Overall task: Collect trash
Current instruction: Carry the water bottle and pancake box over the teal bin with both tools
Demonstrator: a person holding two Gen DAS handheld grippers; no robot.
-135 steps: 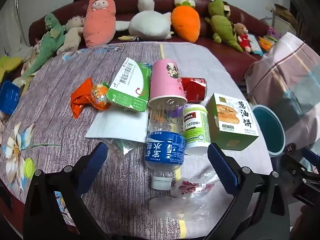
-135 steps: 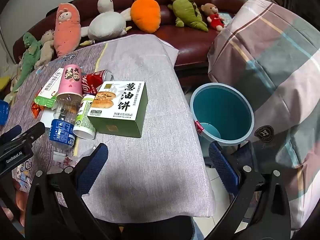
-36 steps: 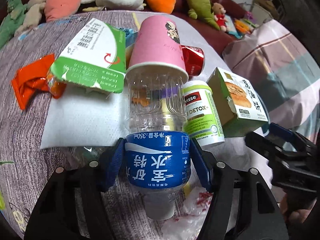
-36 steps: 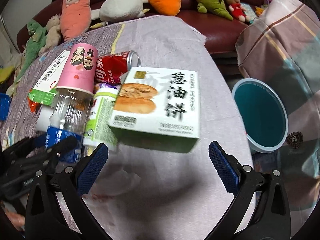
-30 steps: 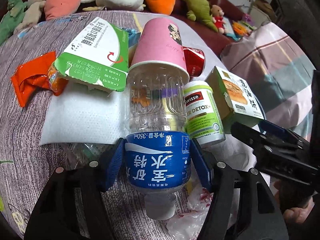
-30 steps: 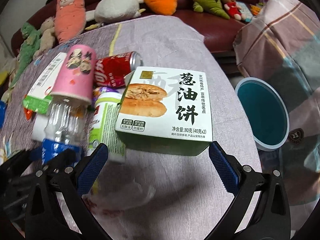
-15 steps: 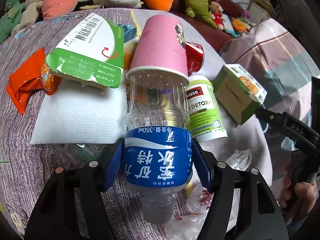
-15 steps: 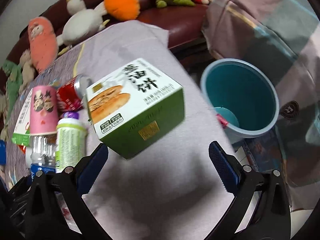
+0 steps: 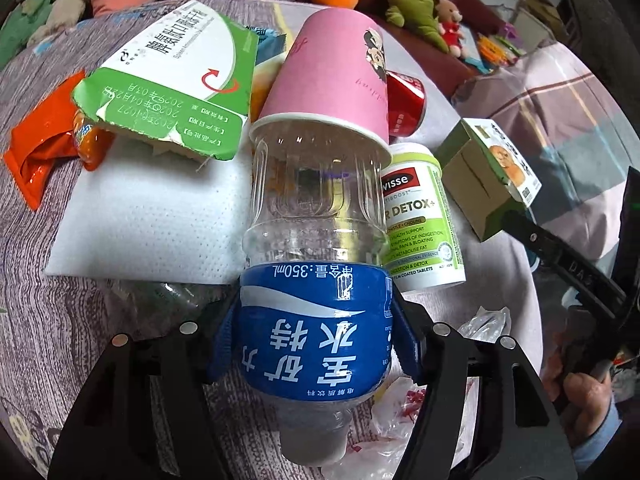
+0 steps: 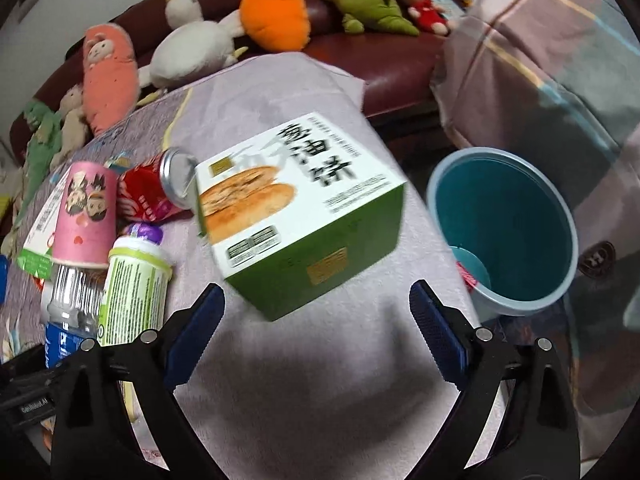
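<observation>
My left gripper (image 9: 314,340) is shut on a clear water bottle (image 9: 316,220), with the pads pressing on its blue label. The bottle's base sits inside a pink paper cup (image 9: 336,76). In the right wrist view a green and white pastry box (image 10: 296,208) lies on the table near the edge. My right gripper (image 10: 316,316) is just in front of it, jaws wide and closing. The box's near corner reaches between the fingertips, and neither pad touches it. The left wrist view shows the right gripper (image 9: 560,256) beside that box (image 9: 488,184).
A teal bin (image 10: 512,208) stands on the floor right of the table. A green supplement bottle (image 9: 420,224), a red can (image 9: 404,104), a torn green carton (image 9: 176,80), an orange wrapper (image 9: 36,152), a white napkin (image 9: 152,224) and clear plastic (image 9: 400,400) surround the bottle. Plush toys line the sofa behind.
My left gripper closed on the water bottle and has held it almost still since. The right gripper came up to the pastry box, rolled, and its jaws narrowed a little.
</observation>
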